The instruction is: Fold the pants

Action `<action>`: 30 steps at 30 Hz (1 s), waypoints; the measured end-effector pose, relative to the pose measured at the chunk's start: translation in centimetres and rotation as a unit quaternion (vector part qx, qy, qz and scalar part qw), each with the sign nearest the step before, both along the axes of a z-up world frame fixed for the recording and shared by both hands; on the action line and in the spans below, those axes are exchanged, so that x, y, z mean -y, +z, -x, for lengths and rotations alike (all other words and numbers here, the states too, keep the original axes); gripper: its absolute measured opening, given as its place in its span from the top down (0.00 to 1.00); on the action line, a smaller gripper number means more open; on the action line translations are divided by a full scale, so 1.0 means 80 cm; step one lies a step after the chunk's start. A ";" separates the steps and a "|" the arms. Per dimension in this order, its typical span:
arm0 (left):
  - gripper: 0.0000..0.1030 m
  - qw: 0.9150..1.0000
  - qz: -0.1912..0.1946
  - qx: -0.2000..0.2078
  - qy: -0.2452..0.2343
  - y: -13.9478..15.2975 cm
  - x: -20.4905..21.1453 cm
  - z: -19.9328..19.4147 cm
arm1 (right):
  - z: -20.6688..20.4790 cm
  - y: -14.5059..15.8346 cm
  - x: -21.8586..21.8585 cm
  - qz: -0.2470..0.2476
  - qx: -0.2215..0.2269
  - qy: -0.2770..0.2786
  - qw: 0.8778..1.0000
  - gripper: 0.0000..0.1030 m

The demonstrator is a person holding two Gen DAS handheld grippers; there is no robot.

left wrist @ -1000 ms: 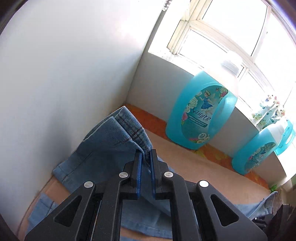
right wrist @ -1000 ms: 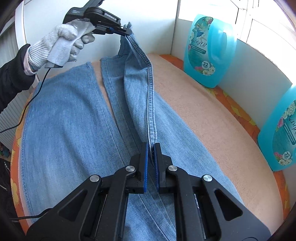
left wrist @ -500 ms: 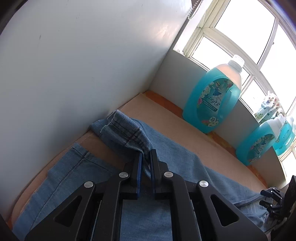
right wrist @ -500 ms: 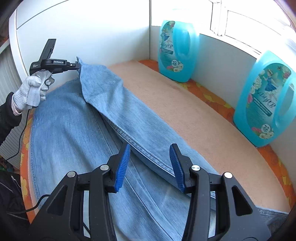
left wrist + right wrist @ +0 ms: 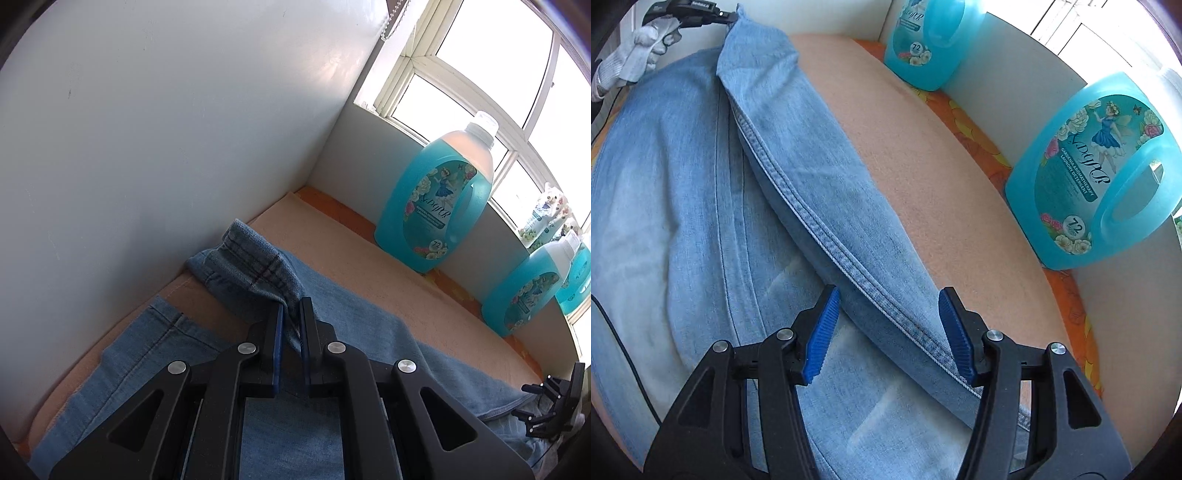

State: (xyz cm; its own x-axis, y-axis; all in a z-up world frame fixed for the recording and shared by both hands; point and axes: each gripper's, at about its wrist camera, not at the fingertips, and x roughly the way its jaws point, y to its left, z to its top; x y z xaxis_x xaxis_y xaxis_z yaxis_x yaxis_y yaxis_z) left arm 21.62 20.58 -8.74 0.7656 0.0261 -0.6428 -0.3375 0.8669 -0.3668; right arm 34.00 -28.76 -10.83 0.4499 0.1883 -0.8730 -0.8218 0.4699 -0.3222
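The pants (image 5: 701, 206) are light blue denim, spread lengthwise over a peach-coloured cloth surface (image 5: 945, 192) and filling the left and centre of the right wrist view. 1 leg (image 5: 820, 177) is turned over so that it lies diagonally from the upper left of that frame down to the lower centre, its double-stitched side seam running along the near edge. The fabric is paler, almost white, in worn patches at the left and bottom of the frame.

The left gripper (image 5: 290, 321) is pinched narrow on the hem (image 5: 251, 266) of that leg, in the centre of the left wrist view; the cuff bunches up just above the fingers, showing dark stitch lines, and sits close to the grey wall (image 5: 166, 129). The same gripper appears in the upper left corner of the right wrist view (image 5: 733, 15), held by a gloved hand (image 5: 639, 55), with the hem at its tip.

The right gripper (image 5: 886, 332) stands wide, its blue ribbed pads (image 5: 822, 332) on either side of the seam at the bottom centre, holding nothing.

2 turquoise detergent bottles (image 5: 1100, 177) stand along the right side, against the low wall under the window (image 5: 480, 74).
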 end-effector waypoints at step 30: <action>0.94 0.997 -0.020 0.076 0.005 0.043 -0.013 0.175 | 0.288 0.130 0.010 -0.137 0.081 -0.040 0.986 0.96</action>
